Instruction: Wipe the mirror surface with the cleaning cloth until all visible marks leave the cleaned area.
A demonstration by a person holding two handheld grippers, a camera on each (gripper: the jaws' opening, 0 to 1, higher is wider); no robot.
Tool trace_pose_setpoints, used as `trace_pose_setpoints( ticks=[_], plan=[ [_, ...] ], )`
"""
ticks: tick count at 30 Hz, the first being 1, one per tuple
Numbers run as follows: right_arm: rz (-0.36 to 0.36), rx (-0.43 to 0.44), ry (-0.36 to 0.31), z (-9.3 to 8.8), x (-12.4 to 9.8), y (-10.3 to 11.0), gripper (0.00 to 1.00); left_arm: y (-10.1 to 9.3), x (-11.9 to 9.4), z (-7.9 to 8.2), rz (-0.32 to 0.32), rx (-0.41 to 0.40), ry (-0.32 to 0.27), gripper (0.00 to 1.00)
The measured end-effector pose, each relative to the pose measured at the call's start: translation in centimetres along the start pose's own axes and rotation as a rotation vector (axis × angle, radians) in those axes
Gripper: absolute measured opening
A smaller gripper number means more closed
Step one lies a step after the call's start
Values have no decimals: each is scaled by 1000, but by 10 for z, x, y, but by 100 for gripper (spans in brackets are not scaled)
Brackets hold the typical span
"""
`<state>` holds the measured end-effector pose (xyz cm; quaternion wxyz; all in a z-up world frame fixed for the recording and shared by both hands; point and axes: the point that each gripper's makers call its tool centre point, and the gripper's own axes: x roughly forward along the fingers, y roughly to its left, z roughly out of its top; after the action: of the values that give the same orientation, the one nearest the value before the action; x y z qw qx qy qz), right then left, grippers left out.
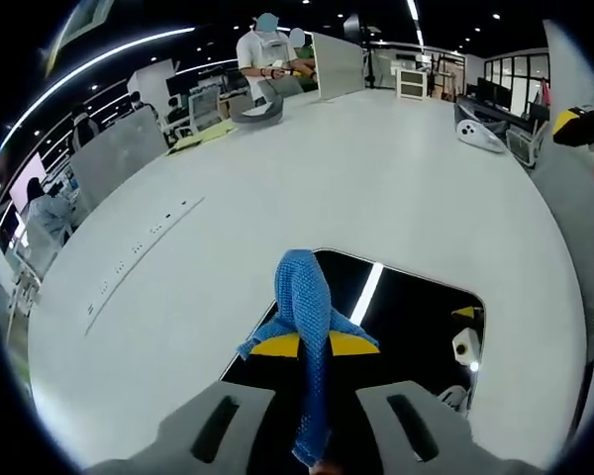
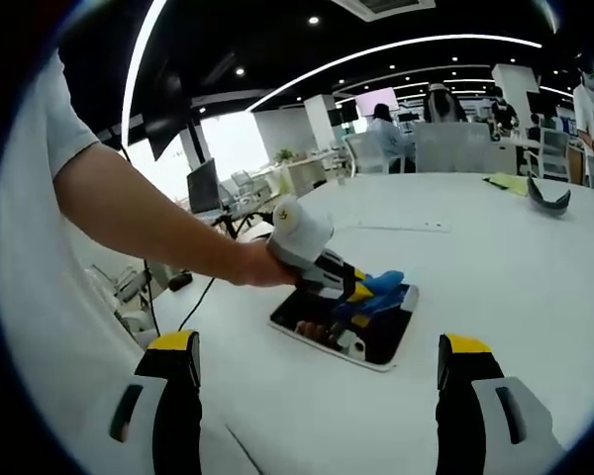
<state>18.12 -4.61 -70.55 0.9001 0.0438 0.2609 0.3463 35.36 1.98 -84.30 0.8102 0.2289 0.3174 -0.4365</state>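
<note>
cloth [image 1: 307,327] pinched in left gripper [image 1: 317,411] seemingly touches mirror [image 1: 416,317]; right gripper [image 2: 317,386] spread.

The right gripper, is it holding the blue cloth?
No, the right gripper is open and bare; the left gripper holds the blue cloth over the mirror.

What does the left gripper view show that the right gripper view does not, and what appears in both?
Left gripper view alone: a close look along its own tool, shut on the blue cloth, with light strips reflected in the dark mirror.

Right gripper view alone: the person's arm reaching in, the whole mirror outline, and its own tool open, held back from the mirror.

Both: the mirror, the cloth, the left tool and the white table.
</note>
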Motion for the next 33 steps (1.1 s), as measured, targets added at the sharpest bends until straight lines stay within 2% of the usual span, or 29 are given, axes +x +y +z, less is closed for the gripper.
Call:
trace_pose_setpoints(
  ticks=[33],
  plan=[
    [17,-23,-10,3,-4,7,100,-25,-20,-17,18,-24,11,6]
  ],
)
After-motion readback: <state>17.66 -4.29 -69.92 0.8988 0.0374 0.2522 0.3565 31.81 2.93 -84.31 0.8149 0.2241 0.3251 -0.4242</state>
